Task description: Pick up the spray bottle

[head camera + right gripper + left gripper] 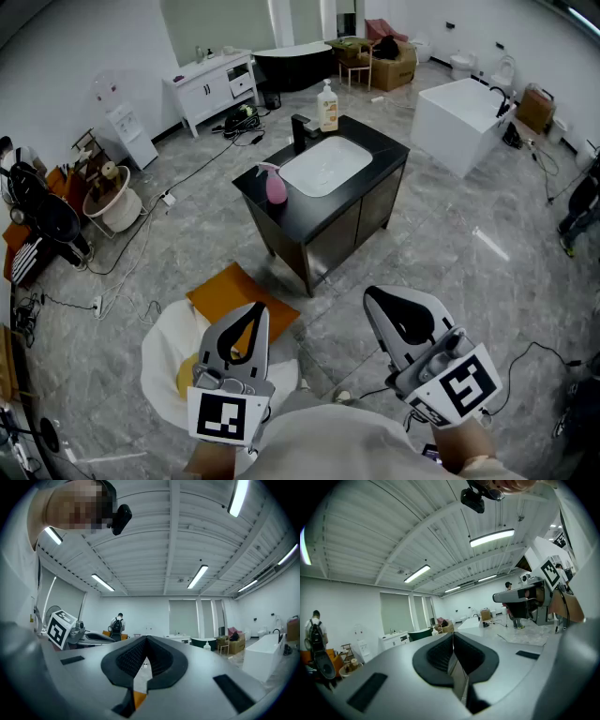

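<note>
Pink spray bottle on far bench looks light, slick; grip its neck. Left gripper and right gripper sit closed, empty.

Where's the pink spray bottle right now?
In the head view, the pink spray bottle stands at the left end of the black vanity counter, just left of the white sink.

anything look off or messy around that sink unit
On the counter nothing stands out: the pink spray bottle and the soap bottle stand upright, no spill. The floor is untidy: an orange sheet and a crumpled white cloth lie in front of the unit, and cables trail across it.
</note>
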A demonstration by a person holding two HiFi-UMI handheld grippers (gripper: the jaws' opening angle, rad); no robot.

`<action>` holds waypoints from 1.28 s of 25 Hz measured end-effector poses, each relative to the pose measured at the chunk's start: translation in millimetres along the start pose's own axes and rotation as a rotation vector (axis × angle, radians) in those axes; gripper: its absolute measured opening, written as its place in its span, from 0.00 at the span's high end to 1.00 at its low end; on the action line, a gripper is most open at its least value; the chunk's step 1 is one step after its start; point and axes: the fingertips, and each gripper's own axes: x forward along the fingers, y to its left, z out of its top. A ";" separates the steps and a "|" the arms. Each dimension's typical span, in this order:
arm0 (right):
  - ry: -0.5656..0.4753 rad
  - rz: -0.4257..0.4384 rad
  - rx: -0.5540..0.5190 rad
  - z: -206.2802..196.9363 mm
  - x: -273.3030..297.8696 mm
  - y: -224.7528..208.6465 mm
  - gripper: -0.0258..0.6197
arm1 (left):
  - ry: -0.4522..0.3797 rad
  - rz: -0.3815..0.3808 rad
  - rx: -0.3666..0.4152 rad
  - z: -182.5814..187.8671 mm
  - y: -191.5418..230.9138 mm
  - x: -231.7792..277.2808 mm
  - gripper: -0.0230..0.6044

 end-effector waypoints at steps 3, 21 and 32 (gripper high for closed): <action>-0.013 -0.014 -0.007 2.2 -7.6 -5.0 0.92 | -0.007 -0.018 -0.055 5.4 -6.8 -0.4 0.93; -0.006 0.024 0.020 -11.1 -52.5 -36.7 0.92 | -0.074 0.038 -0.070 14.7 -47.1 5.0 0.93; -0.013 0.014 0.056 -30.9 -58.4 -65.2 0.92 | -0.159 0.124 -0.053 26.2 -38.2 22.2 0.53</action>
